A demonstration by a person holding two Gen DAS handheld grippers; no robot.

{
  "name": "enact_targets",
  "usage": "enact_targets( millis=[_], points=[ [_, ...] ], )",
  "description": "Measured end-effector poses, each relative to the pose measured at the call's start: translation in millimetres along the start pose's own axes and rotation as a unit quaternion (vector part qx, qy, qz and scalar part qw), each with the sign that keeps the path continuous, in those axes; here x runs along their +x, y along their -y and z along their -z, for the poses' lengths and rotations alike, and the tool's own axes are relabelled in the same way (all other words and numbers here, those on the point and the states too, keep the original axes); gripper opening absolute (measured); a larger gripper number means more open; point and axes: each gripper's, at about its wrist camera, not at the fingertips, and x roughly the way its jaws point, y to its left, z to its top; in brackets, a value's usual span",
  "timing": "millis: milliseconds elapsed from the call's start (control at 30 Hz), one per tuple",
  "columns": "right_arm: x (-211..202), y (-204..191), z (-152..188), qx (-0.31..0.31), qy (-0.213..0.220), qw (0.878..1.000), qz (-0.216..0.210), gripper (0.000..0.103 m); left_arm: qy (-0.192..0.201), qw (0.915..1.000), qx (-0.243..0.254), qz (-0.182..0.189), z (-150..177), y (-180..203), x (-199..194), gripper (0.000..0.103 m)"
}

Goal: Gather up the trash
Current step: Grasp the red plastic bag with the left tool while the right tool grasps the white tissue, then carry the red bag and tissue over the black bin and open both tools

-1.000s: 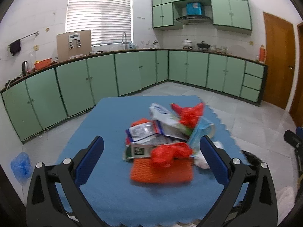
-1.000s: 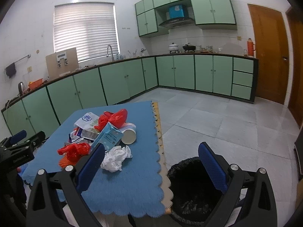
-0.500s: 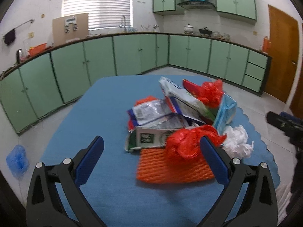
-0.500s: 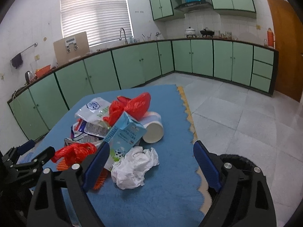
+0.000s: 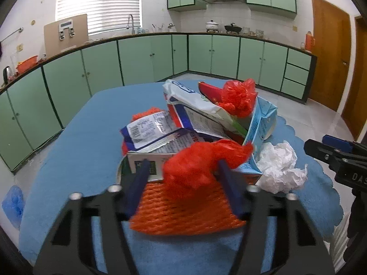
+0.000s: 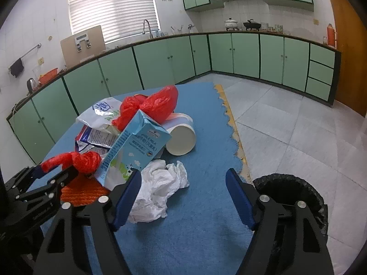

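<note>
While both sets of jaws closing: L gripper (image 5: 183, 176) round red bag (image 5: 201, 160), R gripper (image 6: 181, 190) by tissue (image 6: 160, 188), carton (image 6: 137, 151) "WHOLE MILK".

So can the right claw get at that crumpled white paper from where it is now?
Probably yes. The crumpled white paper lies in the open at the near edge of the pile, just ahead of the closing right claw, nothing on top; only the milk carton crowds its left side.

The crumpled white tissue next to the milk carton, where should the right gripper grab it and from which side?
Grip the crumpled white tissue across its raised middle folds, coming from above on the near side. It lies loose on the blue mat, soft and bunched, beside the milk carton. The right gripper, jaws closing, has it partly between them.
</note>
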Motion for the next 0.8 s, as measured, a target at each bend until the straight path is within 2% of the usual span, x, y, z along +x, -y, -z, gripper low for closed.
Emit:
enact_targets(
  millis=[100, 267, 467, 533, 600, 633, 700, 800],
  points=[
    [4, -4, 2, -0.003, -0.004, 1.0, -0.008, 0.067, 0.004, 1.0, -0.003, -0.001, 0, -4, -2, 0.034],
    [11, -21, 8, -0.03, -0.013, 0.999, -0.024, 0.059, 0.023, 0.9995, -0.016, -0.015, 1, -12, -12, 0.03],
    [27, -37, 19, -0.049, -0.021, 0.999, -0.012, 0.056, 0.02, 0.9995, -0.017, -0.017, 7, -13, -13, 0.029],
    [32, -37, 23, -0.05, -0.027, 0.998, -0.013, 0.05, 0.017, 0.9996, -0.016, -0.017, 10, -12, -13, 0.029],
    [34, -36, 25, -0.043, -0.036, 0.998, -0.031, 0.038, 0.016, 0.9996, -0.014, -0.017, 11, -13, -12, 0.029],
    [34, -36, 24, -0.042, -0.038, 0.998, -0.037, 0.035, 0.015, 0.9996, -0.013, -0.018, 12, -12, -12, 0.029],
    [31, -36, 23, -0.043, -0.042, 0.997, -0.057, 0.019, 0.017, 0.9996, -0.01, -0.019, 11, -10, -13, 0.029],
    [25, -38, 22, -0.044, -0.042, 0.995, -0.075, 0.009, 0.024, 0.9995, -0.009, -0.021, 11, -11, -17, 0.029]
  ],
)
